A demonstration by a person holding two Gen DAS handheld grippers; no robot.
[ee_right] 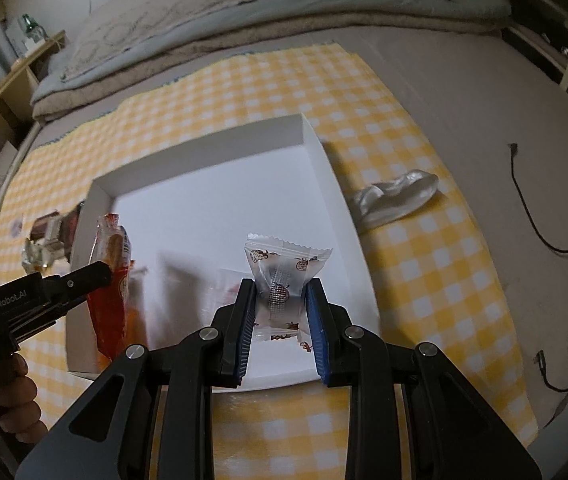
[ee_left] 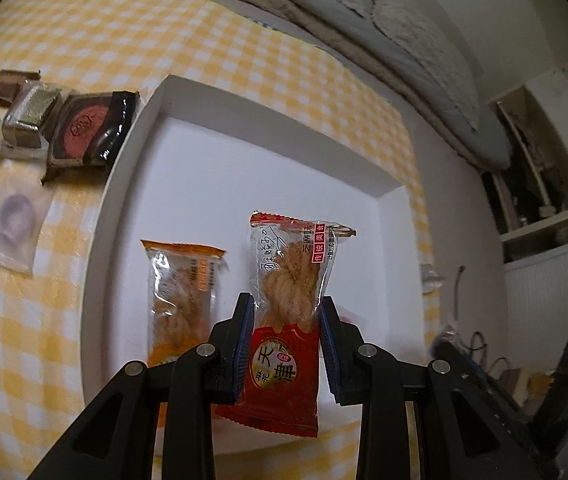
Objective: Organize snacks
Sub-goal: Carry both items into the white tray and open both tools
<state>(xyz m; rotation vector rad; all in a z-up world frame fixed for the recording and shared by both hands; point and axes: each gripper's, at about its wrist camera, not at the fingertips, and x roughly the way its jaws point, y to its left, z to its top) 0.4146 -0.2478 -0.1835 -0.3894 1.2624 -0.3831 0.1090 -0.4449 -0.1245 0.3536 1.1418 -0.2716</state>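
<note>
Left gripper [ee_left: 286, 316]: fingers clamped on a red-and-clear twisted-pastry packet [ee_left: 290, 284], held upright just above the near part of the white box [ee_left: 132, 184].
Right gripper [ee_right: 280, 300]: fingers pinched on a clear strawberry-print candy wrapper [ee_right: 280, 276], hanging over the near half of the same box; wrapper ends sticking out above and below the pads.
Inside the box: an orange pastry packet [ee_left: 182, 292] lying flat, just left of the held one; far half bare.
Left of the box: dark wrapped sweets [ee_left: 84, 132] and a pale packet with a purple ring [ee_left: 12, 220] waiting on the yellow checked cloth [ee_left: 24, 320].
Right of the box: crumpled clear plastic [ee_right: 396, 196] on the cloth, near a black cable [ee_right: 556, 240].
Step in hand, by the look of it: setting both snacks into the box.
Doing it well: lower until each packet touches the box floor before letting go; lay the red packet parallel beside the orange one, not across it; keep the candy in its own patch, clear of the left gripper.
</note>
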